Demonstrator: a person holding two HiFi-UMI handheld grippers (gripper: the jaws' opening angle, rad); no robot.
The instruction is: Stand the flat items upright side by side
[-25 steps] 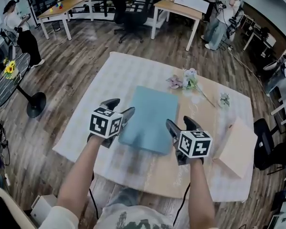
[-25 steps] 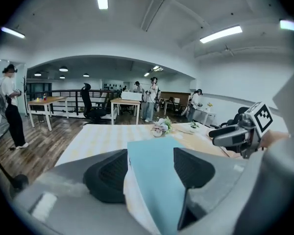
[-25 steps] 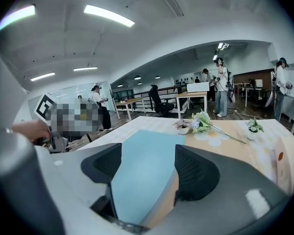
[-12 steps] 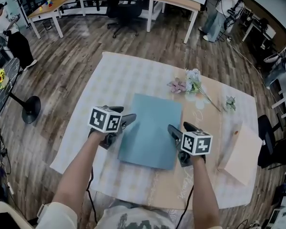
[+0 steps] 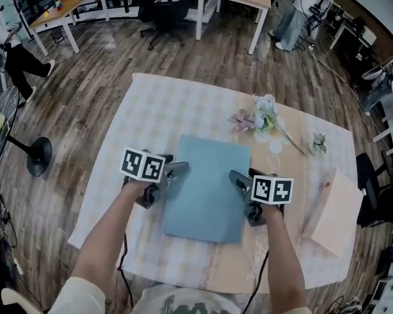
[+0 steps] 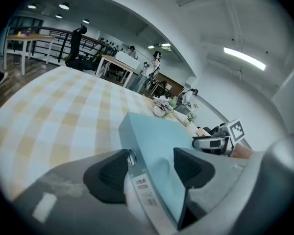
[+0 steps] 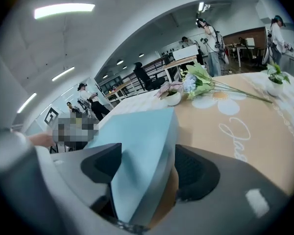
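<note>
Now left claw (image 6: 152,169) and right claw (image 7: 149,168) both pinch opposite edges of the closed blue folder (image 5: 206,188).

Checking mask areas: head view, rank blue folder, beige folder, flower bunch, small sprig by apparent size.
1. blue folder
2. beige folder
3. flower bunch
4. small sprig
No close calls.

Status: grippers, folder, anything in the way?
Left gripper and right gripper clamped on opposite edges of the blue folder. Not yet upright. Flowers beyond, tan board off right, neither touching it.
</note>
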